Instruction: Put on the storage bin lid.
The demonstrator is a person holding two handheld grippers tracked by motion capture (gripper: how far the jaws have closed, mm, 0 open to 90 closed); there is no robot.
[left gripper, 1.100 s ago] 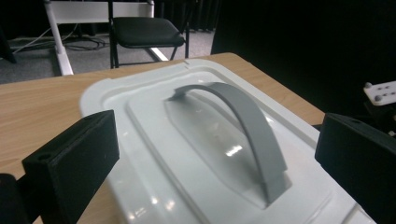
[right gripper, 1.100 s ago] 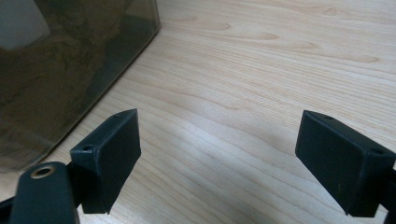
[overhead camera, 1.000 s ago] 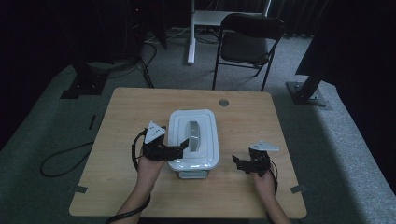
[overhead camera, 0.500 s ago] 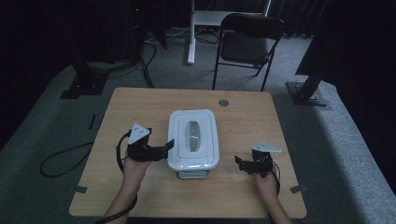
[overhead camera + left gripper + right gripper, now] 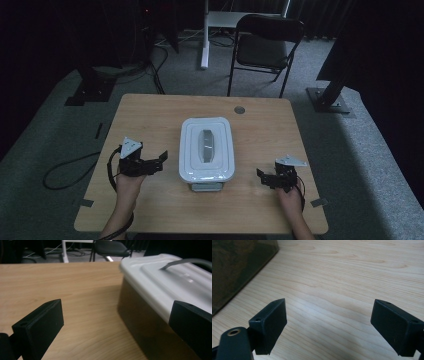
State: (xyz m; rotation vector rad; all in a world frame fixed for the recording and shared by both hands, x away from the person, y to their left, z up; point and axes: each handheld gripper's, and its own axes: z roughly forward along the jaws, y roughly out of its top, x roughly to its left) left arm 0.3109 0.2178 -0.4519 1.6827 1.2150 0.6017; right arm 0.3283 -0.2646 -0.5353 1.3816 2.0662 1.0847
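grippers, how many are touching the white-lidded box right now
0. The left gripper sits open just left of the box, with a gap between them; the right gripper rests open on the table, well to its right.

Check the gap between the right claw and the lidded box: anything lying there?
Nothing. In the high view, bare wooden table separates the right claw from the box; its jaws stand open.

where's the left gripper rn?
In the high view, the left gripper is at the table's left, jaws open, just left of the white-lidded box, not touching it.
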